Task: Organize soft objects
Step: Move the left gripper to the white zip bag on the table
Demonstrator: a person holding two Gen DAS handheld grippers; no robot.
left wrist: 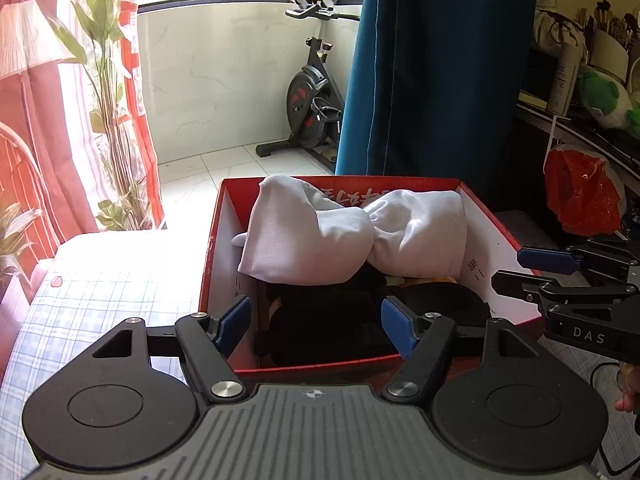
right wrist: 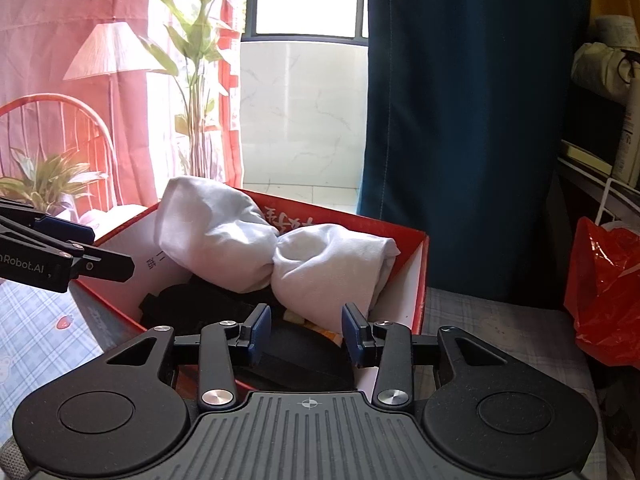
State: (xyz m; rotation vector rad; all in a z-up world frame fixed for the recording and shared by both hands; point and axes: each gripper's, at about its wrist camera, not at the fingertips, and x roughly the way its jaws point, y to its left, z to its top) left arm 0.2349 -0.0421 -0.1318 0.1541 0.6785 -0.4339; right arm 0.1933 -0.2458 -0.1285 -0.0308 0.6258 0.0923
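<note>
In the left wrist view, the left gripper hangs wide open and empty over the near edge of the red box, where a white cloth bundle lies across dark soft items; the right gripper sits at 3 o'clock outside the box, its fingers spread with nothing between them. In the right wrist view, the right gripper is also parted and empty above the red box, the white cloth bundle at 12 o'clock, the left gripper at 9 o'clock.
</note>
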